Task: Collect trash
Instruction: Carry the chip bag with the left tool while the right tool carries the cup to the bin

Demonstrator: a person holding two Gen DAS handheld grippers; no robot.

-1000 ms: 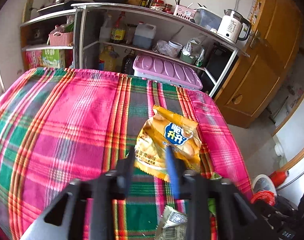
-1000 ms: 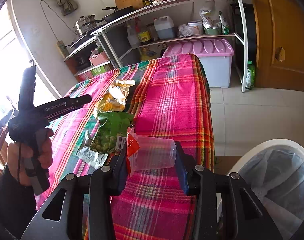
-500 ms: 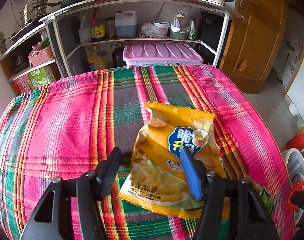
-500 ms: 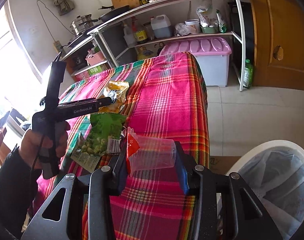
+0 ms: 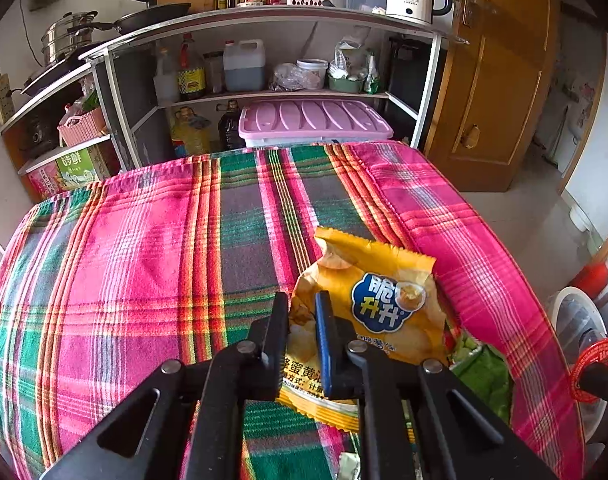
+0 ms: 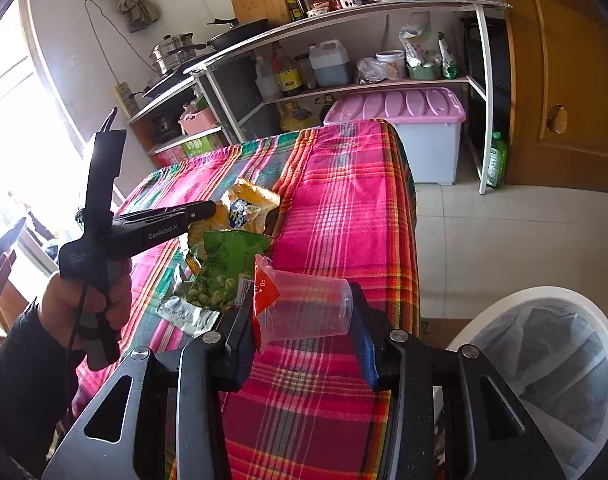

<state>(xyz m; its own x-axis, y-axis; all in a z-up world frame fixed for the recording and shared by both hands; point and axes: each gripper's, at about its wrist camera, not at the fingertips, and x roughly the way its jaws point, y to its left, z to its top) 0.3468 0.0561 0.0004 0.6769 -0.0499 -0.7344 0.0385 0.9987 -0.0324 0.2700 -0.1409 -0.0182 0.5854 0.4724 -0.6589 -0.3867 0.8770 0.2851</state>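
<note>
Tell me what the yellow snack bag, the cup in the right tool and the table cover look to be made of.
Yellow snack bag: glossy printed plastic film, likely; it creases and shines. Cup: thin clear plastic; the plaid shows through it. Table cover: woven plaid cloth, matte, draping softly over the edge.

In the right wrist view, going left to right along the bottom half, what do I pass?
Hand holding the left gripper → green snack bag → clear plastic cup held in the right gripper → white trash bin beside the table.
</note>
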